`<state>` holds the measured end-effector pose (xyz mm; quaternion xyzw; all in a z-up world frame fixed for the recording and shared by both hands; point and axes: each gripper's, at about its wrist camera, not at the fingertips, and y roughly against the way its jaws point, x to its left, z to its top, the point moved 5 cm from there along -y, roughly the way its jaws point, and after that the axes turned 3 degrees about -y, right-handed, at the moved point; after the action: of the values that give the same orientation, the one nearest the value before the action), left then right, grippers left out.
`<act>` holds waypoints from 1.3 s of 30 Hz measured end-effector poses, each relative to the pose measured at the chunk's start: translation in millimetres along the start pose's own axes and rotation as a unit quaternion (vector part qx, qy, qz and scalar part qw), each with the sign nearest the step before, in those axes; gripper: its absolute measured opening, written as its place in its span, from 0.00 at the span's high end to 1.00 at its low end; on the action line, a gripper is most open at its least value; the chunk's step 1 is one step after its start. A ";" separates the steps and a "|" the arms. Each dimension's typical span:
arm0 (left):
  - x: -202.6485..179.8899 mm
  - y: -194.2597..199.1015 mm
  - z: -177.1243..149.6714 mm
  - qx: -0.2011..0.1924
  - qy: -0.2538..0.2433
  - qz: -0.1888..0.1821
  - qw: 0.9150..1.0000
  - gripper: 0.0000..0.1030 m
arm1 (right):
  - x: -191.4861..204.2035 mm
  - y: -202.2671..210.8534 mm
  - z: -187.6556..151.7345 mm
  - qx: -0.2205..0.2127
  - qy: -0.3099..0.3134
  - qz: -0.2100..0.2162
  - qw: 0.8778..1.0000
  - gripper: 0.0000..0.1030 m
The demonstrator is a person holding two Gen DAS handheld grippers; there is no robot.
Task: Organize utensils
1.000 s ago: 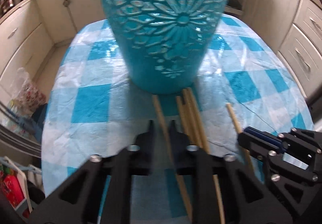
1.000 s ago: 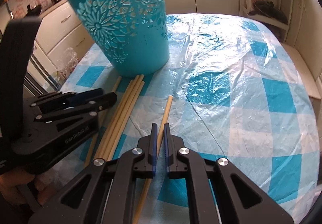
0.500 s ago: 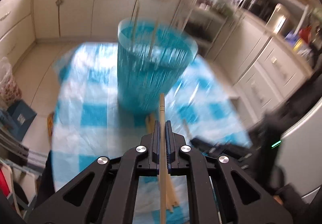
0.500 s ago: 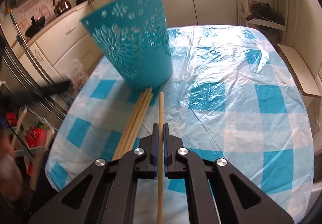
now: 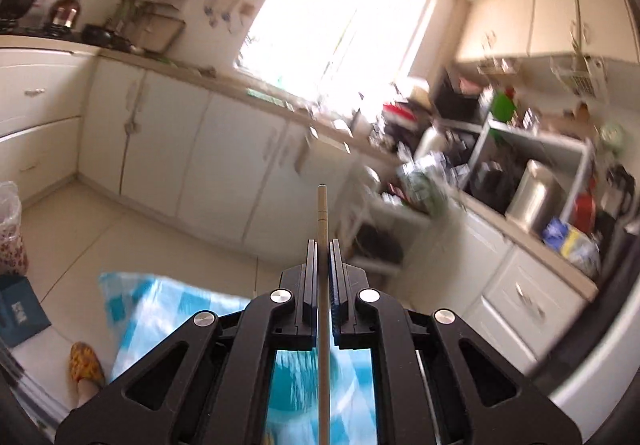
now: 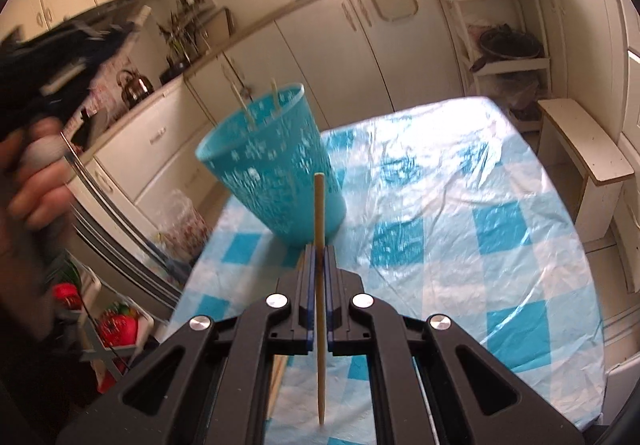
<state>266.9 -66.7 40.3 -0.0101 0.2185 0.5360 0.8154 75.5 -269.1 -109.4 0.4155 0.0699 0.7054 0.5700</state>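
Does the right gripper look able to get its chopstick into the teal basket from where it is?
Probably yes. The right gripper is shut on its chopstick, and the teal basket stands just ahead, its mouth open with nothing between them.

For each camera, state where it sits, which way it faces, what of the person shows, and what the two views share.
Left wrist: sits on the left gripper, faces nearly level at kitchen cabinets and window; jaws shut on a chopstick; a slippered foot below.
Right wrist: sits on the right gripper, faces down at the teal basket on the checked table; jaws shut on a chopstick; left hand at left.
Shared: table, basket, cabinets, kettle.
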 end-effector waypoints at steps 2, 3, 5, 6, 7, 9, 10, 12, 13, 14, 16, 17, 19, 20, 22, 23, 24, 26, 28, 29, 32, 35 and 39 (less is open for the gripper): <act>2.2 -18.9 4.6 -0.020 -0.001 0.022 1.000 0.95 | 1.6 7.4 9.3 -0.020 0.000 0.004 1.000 0.96; 4.8 -27.5 4.2 -0.024 -0.002 0.030 0.999 0.95 | 1.9 11.5 13.7 -0.028 0.002 0.005 1.000 0.96; 11.9 -50.0 -0.7 -0.021 -0.002 0.051 0.998 0.95 | 4.1 17.4 23.1 -0.044 0.004 0.007 0.999 0.97; 14.7 -56.7 -3.8 -0.020 -0.003 0.057 0.998 0.95 | 4.7 20.2 27.9 -0.050 0.005 0.009 0.999 0.98; 18.1 -66.8 -9.1 -0.014 -0.007 0.066 0.998 0.95 | 6.0 22.7 34.3 -0.059 0.006 0.011 0.998 0.98; 23.5 -80.8 -21.0 -0.004 -0.013 0.081 0.997 0.95 | 5.8 26.5 42.8 -0.067 0.010 0.014 0.998 0.98; 27.4 -86.1 -26.8 0.004 -0.016 0.086 0.996 0.95 | 7.2 25.9 47.1 -0.067 0.014 0.015 0.998 0.98; 33.6 -94.2 -41.1 0.028 -0.021 0.095 0.995 0.95 | 6.7 22.8 50.7 -0.066 0.017 0.013 0.998 0.98; 35.9 -96.6 -47.4 0.037 -0.023 0.098 0.994 0.95 | 5.6 16.5 50.2 -0.051 0.021 0.014 0.998 0.98; 37.2 -97.2 -53.1 0.045 -0.026 0.099 0.994 0.95 | 2.8 11.3 47.3 -0.038 0.023 0.011 0.999 0.98; 39.4 -94.4 -65.9 0.065 -0.037 0.102 0.992 0.95 | -11.2 -6.5 36.0 0.000 0.013 -0.011 1.000 0.98; 39.9 -93.3 -68.9 0.069 -0.042 0.104 0.991 0.94 | -17.2 -13.6 30.2 0.016 0.004 -0.015 1.000 0.98; 38.9 -89.5 -73.6 0.079 -0.050 0.100 0.991 0.94 | -36.1 -28.1 17.3 0.047 -0.029 -0.029 0.998 0.98; 39.5 -87.1 -74.8 0.081 -0.052 0.099 0.990 0.92 | -42.6 -33.1 12.6 0.059 -0.046 -0.027 0.997 0.97; 40.4 -78.7 -77.1 0.085 -0.052 0.097 0.990 0.88 | -54.5 -45.2 1.3 0.085 -0.066 -0.039 0.993 0.66; 41.3 -75.4 -76.7 0.085 -0.050 0.097 0.990 0.84 | -56.0 -47.0 -2.7 0.088 -0.070 -0.044 0.993 0.53; 42.1 -71.3 -75.7 0.085 -0.048 0.096 0.991 0.82 | -57.3 -49.4 -6.2 0.092 -0.073 -0.045 0.992 0.53; 44.2 -63.0 -74.0 0.083 -0.045 0.096 0.991 0.70 | -59.2 -52.8 -10.6 0.103 -0.073 -0.062 0.990 0.53; 47.6 -51.5 -72.1 0.080 -0.038 0.095 0.992 0.64 | -70.6 -53.4 -12.3 0.110 -0.087 -0.105 0.984 0.53; 48.5 -47.6 -71.8 0.079 -0.034 0.095 0.992 0.62 | -77.6 -54.1 -13.9 0.113 -0.106 -0.109 0.982 0.54; 52.1 -30.7 -72.2 0.081 -0.020 0.087 0.993 0.60 | -96.5 -58.9 -19.9 0.132 -0.137 -0.133 0.973 0.54; 27.9 -15.0 -83.8 0.093 -0.042 0.001 0.995 0.55 | -104.0 -63.4 -18.9 0.136 -0.149 -0.136 0.970 0.54; -50.3 -15.7 -153.6 0.165 -0.201 -0.130 0.957 0.47 | -115.7 -54.9 -15.7 0.125 -0.179 -0.140 0.966 0.54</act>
<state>211.1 -155.6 -83.6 0.2045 0.1328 0.3729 0.8952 106.6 -344.2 -209.6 0.5892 0.1117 0.5185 0.6095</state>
